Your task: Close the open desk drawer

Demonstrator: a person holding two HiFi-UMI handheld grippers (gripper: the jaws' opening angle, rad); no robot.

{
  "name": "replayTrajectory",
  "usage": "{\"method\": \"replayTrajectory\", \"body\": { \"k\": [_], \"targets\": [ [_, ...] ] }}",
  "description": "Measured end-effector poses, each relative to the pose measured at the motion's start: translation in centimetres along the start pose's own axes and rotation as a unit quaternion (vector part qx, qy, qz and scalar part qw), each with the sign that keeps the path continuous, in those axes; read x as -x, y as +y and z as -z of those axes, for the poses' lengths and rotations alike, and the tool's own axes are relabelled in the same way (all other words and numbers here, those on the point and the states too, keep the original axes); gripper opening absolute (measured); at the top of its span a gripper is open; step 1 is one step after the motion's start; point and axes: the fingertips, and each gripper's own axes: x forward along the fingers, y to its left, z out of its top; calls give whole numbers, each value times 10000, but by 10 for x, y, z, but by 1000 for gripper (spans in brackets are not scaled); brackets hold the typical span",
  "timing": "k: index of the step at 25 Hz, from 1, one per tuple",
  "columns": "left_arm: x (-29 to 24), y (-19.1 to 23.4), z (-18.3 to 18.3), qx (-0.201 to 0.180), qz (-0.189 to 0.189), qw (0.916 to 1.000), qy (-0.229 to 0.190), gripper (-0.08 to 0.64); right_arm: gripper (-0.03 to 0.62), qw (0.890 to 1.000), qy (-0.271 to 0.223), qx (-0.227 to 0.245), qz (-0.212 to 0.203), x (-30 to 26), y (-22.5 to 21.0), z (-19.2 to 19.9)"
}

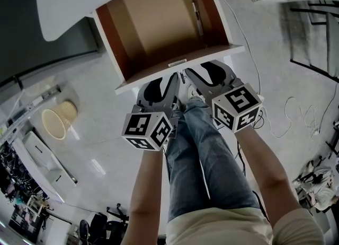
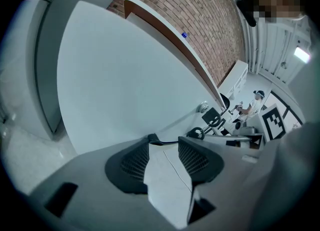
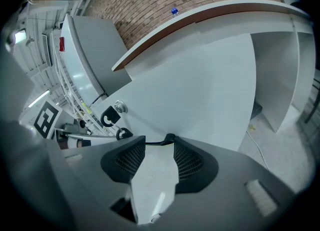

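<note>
Side by side at the near white front of the open drawer point(image 1: 153, 21), left gripper point(image 1: 165, 81) and right gripper point(image 1: 200, 70), jaws apart and empty, push line straight away under the table point(image 1: 63, 5).

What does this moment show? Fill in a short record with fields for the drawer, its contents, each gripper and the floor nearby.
drawer: open, pulled out from the white desk, brown inside
contents: one pen near the right wall
left gripper: jaws apart, nothing gripped, tips at the white drawer front
right gripper: jaws apart, nothing gripped, beside the left one at the same front
contact with front: cannot tell
floor: wicker basket at the left
</note>
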Motion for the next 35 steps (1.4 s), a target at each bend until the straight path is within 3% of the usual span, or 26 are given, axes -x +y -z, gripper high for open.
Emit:
{"method": "replayTrajectory", "body": {
  "k": [35],
  "targets": [
    [-27, 23, -44, 1, -154, 9997, -167, 173, 181, 9998, -162, 58, 73, -35, -14, -39]
  ]
}}
